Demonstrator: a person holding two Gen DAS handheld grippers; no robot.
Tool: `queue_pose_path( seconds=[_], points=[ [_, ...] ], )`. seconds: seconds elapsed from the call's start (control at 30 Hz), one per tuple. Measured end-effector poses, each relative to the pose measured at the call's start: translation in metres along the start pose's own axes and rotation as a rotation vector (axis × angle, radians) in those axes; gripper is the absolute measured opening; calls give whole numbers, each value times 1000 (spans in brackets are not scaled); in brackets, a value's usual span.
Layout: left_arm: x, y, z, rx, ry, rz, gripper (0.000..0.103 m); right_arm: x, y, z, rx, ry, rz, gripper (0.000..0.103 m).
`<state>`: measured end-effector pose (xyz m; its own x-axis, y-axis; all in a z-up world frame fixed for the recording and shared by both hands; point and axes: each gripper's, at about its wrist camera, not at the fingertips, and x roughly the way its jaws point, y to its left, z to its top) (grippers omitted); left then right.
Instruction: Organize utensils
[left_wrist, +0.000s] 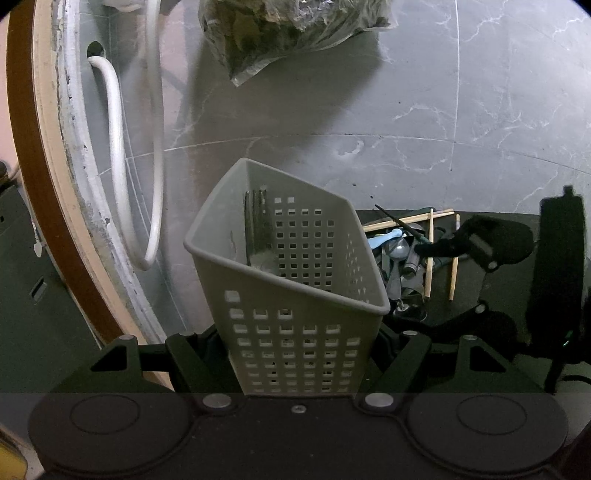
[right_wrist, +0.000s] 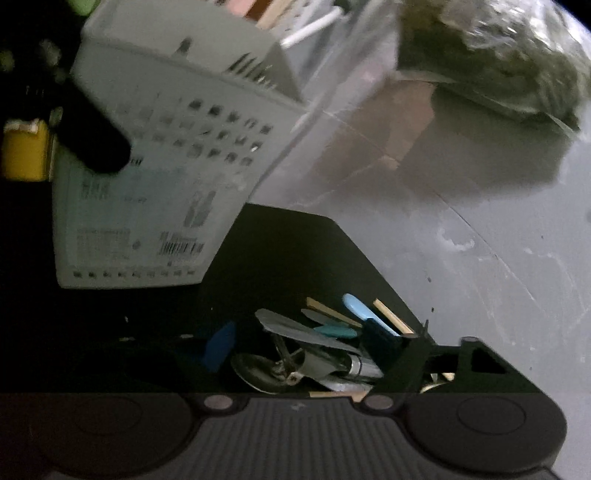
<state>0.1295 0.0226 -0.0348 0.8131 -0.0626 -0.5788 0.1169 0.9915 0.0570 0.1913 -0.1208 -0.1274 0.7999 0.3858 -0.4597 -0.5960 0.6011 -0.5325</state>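
Observation:
My left gripper (left_wrist: 299, 354) is shut on a grey perforated utensil basket (left_wrist: 295, 295) and holds it tilted above the floor. A dark fork (left_wrist: 256, 225) lies inside it. The basket also shows, blurred, in the right wrist view (right_wrist: 155, 155). To its right a pile of utensils (left_wrist: 410, 258) lies on a black mat (left_wrist: 498, 306): wooden chopsticks (left_wrist: 430, 254), spoons, a light blue handle. My right gripper (left_wrist: 450, 247) reaches into the pile; in the right wrist view (right_wrist: 306, 354) its fingers sit among the utensils (right_wrist: 314, 354). Whether they grip anything is hidden.
A plastic bag of dark greens (left_wrist: 291, 33) lies on the grey marble floor (left_wrist: 443, 110) at the back. White hoses (left_wrist: 118, 158) and a brown door frame (left_wrist: 44, 221) stand at the left. A yellow object (right_wrist: 24, 151) is at the far left.

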Motion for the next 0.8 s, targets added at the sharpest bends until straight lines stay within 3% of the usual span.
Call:
queue_pose_path(
  seconds=[0.07, 0.23, 0.4, 0.53, 0.8],
  points=[
    [0, 0, 0, -1, 0, 0, 76, 2, 5, 0, -33, -2, -10, 57],
    [0, 0, 1, -3, -1, 3, 76, 3, 11, -1, -87, -14, -14, 46],
    [0, 0, 1, -3, -1, 3, 76, 1, 16, -3, -101, -25, -2, 44],
    [0, -1, 2, -1, -1, 4, 76, 1, 18, -5, -106, -15, -1, 24],
    [1, 0, 1, -1, -2, 4, 76, -12, 11, 0, -83, -62, -34, 12]
  ],
)
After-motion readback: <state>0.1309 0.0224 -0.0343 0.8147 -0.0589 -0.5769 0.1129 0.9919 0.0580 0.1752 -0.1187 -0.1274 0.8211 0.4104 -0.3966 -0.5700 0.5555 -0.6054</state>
